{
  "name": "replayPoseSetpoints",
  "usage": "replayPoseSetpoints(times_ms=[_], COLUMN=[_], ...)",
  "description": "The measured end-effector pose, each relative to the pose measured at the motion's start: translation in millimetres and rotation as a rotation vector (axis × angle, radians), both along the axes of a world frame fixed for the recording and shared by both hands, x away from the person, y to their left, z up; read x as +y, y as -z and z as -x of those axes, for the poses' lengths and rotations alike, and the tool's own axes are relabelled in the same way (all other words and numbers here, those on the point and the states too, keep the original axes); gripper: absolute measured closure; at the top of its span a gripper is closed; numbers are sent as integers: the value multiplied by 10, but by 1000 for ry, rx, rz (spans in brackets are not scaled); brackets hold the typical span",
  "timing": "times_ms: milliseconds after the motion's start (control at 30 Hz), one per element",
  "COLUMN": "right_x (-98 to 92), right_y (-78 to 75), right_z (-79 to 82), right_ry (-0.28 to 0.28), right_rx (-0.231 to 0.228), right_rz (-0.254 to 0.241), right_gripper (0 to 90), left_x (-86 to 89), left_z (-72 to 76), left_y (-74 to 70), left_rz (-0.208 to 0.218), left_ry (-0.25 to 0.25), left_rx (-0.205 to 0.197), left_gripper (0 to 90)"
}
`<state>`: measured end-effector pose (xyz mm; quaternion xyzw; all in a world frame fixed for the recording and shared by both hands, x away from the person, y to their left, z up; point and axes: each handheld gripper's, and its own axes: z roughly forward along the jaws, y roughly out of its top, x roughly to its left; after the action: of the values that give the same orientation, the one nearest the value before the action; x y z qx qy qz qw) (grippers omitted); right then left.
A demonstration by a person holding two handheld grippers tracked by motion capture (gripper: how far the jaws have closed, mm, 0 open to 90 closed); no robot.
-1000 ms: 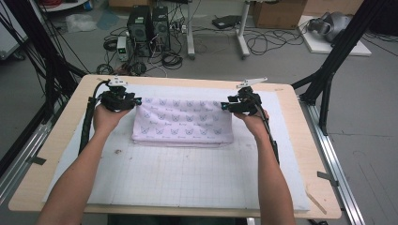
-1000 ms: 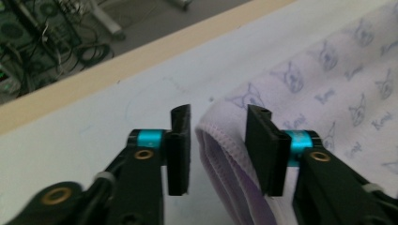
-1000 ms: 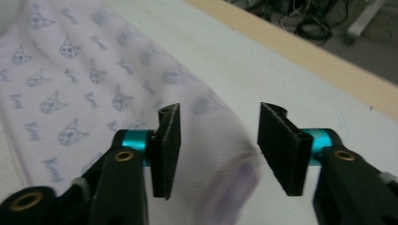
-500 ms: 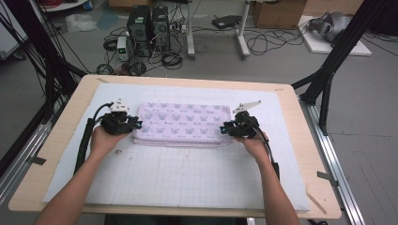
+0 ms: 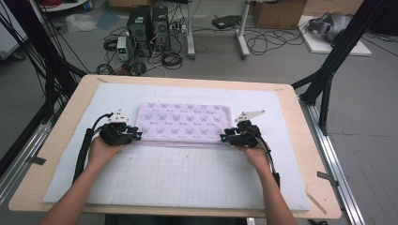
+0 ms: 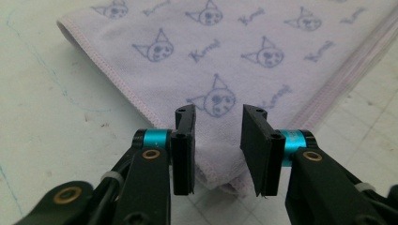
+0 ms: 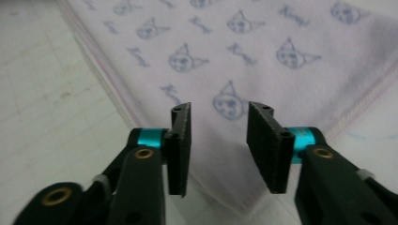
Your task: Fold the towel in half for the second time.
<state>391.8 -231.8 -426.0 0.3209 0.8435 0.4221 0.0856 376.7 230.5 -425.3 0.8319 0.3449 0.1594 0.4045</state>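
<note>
Both grippers sit at the near corners of a folded lilac towel (image 5: pixel 183 123), one at each end. The left gripper (image 6: pixel 217 140) has its jaws parted, with the towel's near corner lying on the mat in the gap between them, and the pads do not press it. The right gripper (image 7: pixel 219 140) stands the same way over the other near corner, jaws apart and nothing pinched. Both pairs of jaws have just been opening a little, with cloth lying between them but loose.

To my eye the step in hand is taking a new hold of these two corners for another fold. To do it well, each gripper should go lower and a touch forward so the pads catch every layer at the corner, then both should close together and lift evenly, so the fold line stays straight.

The towel is pale purple, printed with small cat-like faces and script words, with a stitched pink hem. It lies flat just ahead of both grippers on the white gridded mat (image 5: pixel 187 178), stacked edges showing along its near side.
</note>
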Motion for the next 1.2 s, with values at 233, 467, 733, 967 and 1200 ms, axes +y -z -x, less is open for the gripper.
replayPoseSetpoints(times_ms=[233, 467, 733, 967, 1200], right_x=[43, 126, -34, -142, -180], right_y=[-75, -136, -129, -106, -85], right_z=[100, 250, 436, 607, 730], right_ry=[3, -10, 16, 34, 42], right_rx=[-4, -42, -91, -116, -128], right_rz=[-44, -30, -46, -34, -36], right_gripper=[286, 121, 121, 116, 116], left_x=[32, 108, 88, 80, 141], left_z=[213, 342, 436, 568, 675], left_y=[-97, -57, -31, -50, -91], left_rz=[117, 126, 89, 70, 83], left_ry=[-9, -76, -52, -25, -34], left_rx=[-27, -40, -12, -26, -48], left_gripper=[528, 335, 196, 135, 120])
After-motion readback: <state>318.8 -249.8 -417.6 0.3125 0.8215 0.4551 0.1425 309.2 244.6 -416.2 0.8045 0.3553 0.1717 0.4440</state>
